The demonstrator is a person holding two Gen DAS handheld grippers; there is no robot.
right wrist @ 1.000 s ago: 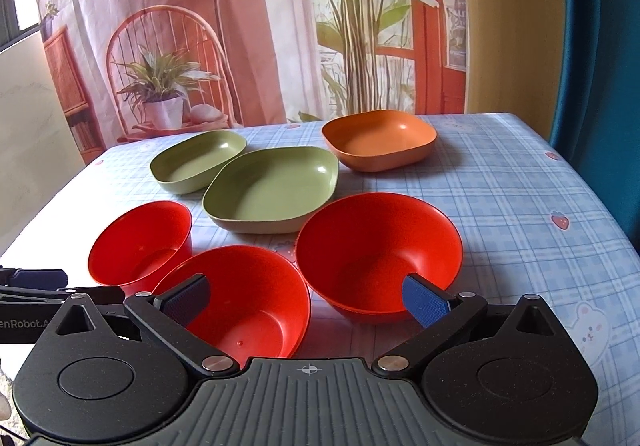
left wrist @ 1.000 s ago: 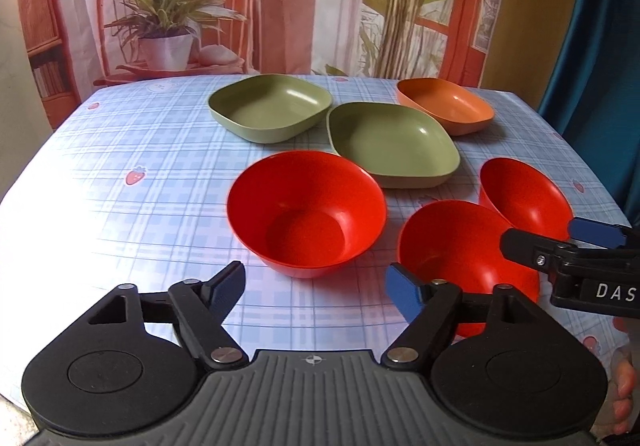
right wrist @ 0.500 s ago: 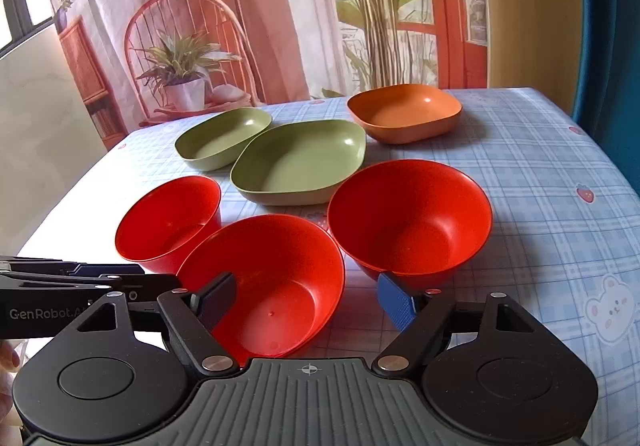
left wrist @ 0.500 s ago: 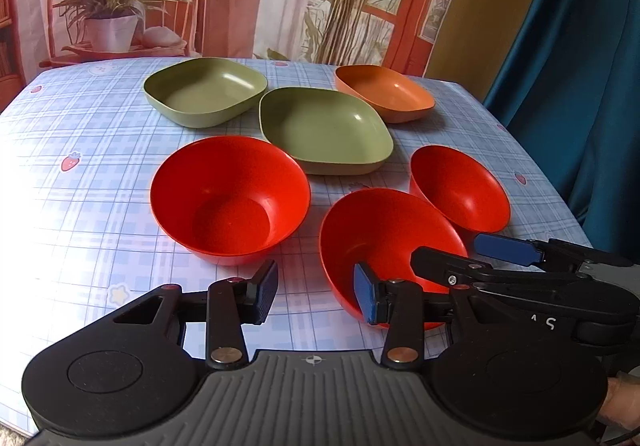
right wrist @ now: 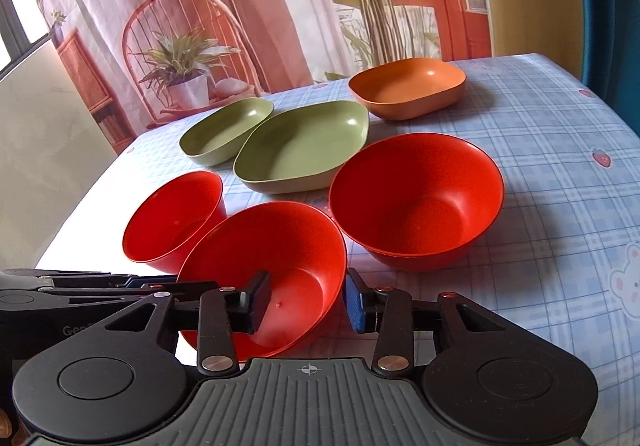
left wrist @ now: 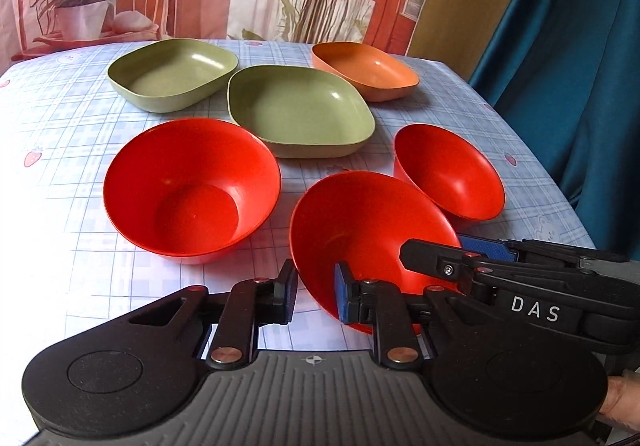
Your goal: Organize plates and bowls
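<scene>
Three red bowls stand on the checked tablecloth. The middle red bowl (left wrist: 360,230) (right wrist: 280,246) is nearest to me. My left gripper (left wrist: 316,298) is shut on its near left rim, one pad outside the wall and one inside. My right gripper (right wrist: 306,304) straddles the bowl's opposite rim and its jaws are closing. Its inner pad still stands off the wall. The large red bowl (left wrist: 192,189) (right wrist: 416,201) and the small red bowl (left wrist: 448,173) (right wrist: 172,221) flank it.
Behind the bowls lie two green dishes (left wrist: 172,73) (left wrist: 300,109) and an orange dish (left wrist: 364,71). The table (left wrist: 60,133) ends at a printed backdrop behind. A blue curtain (left wrist: 580,65) hangs beyond one side edge, and a pale wall (right wrist: 48,149) stands beyond the other.
Both grippers' jaws have narrowed from wide open. My left gripper swung from in front of the large red bowl onto the middle bowl's rim and dipped. The right gripper closed in around the same bowl.
</scene>
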